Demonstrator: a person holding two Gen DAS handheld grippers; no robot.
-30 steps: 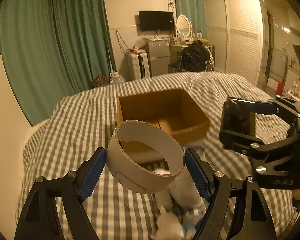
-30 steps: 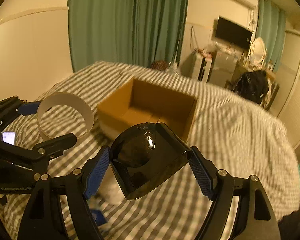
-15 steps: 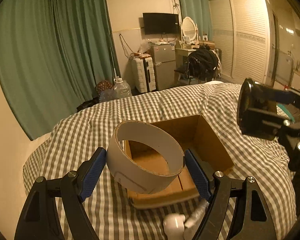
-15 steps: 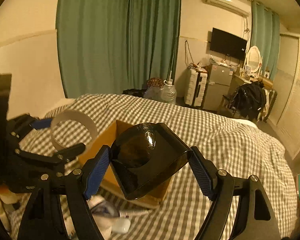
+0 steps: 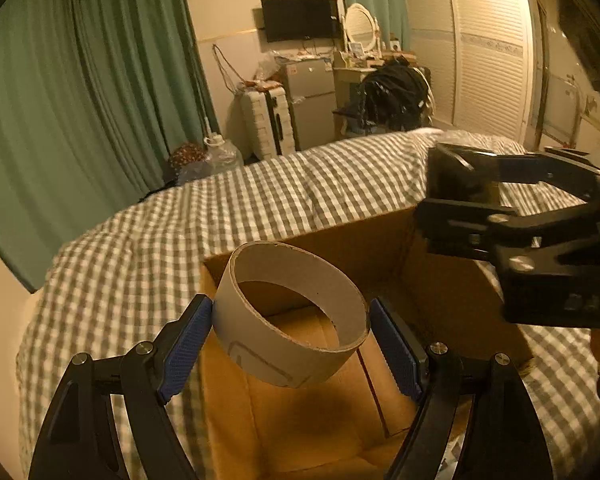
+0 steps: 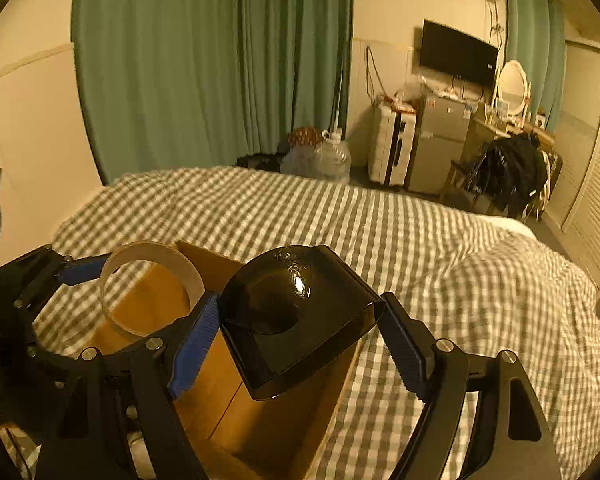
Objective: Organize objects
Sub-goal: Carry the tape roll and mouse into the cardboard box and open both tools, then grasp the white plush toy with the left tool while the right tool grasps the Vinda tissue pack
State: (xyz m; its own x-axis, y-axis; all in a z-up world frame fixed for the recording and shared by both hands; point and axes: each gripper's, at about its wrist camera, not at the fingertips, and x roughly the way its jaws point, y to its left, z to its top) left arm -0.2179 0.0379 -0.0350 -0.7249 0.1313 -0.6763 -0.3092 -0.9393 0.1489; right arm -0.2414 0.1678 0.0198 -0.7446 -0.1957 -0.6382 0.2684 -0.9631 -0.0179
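My left gripper (image 5: 290,336) is shut on a wide cardboard ring (image 5: 260,344) and holds it over the open cardboard box (image 5: 300,420) on the bed. My right gripper (image 6: 300,336) is shut on a dark translucent plastic container (image 6: 300,324) and holds it over the same box (image 6: 268,420). In the left wrist view the right gripper (image 5: 460,204) with the dark container (image 5: 456,176) hangs over the box's right side. In the right wrist view the left gripper with the ring (image 6: 148,280) is at the left, over the box.
The box sits on a grey-and-white checked bedcover (image 5: 260,192). Green curtains (image 6: 220,60) hang behind the bed. A suitcase (image 5: 268,120), a small fridge (image 5: 312,100) and a chair with a black bag (image 5: 392,92) stand beyond the bed's far edge. White wardrobe doors (image 5: 488,48) are at the right.
Both grippers have moved forward and down with their loads, from short of the box to over its open top. The small items on the bed have dropped out of view.
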